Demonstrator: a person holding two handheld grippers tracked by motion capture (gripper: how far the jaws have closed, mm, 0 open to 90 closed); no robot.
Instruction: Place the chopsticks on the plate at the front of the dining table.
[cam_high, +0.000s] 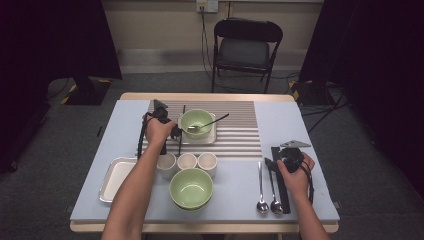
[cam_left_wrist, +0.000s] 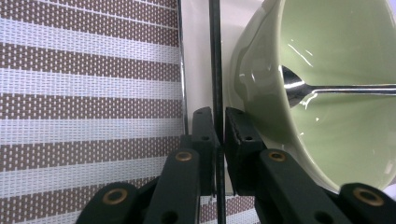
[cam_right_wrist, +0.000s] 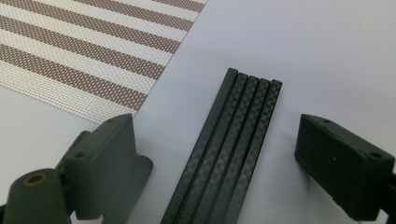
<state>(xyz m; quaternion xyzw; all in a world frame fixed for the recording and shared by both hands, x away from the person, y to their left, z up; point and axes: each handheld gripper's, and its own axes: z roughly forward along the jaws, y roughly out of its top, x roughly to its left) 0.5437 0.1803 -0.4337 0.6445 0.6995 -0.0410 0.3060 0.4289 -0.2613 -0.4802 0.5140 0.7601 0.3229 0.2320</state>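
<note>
My left gripper (cam_left_wrist: 219, 135) has matte black jaws with blocky pads, brass-ringed pivot holes and small screw holes along the links. My right gripper (cam_right_wrist: 215, 154), beside the striped placemat (cam_right_wrist: 88, 56), carries a grey three-cornered plate. Both forearms are bare, unsleeved.

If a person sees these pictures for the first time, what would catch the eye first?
Probably the pale green glazed bowl with a metal spoon resting in it, on the brown-and-white striped mat. Beside it, the left gripper is shut on a thin black chopstick. The right gripper stands open around four black textured chopsticks.
</note>
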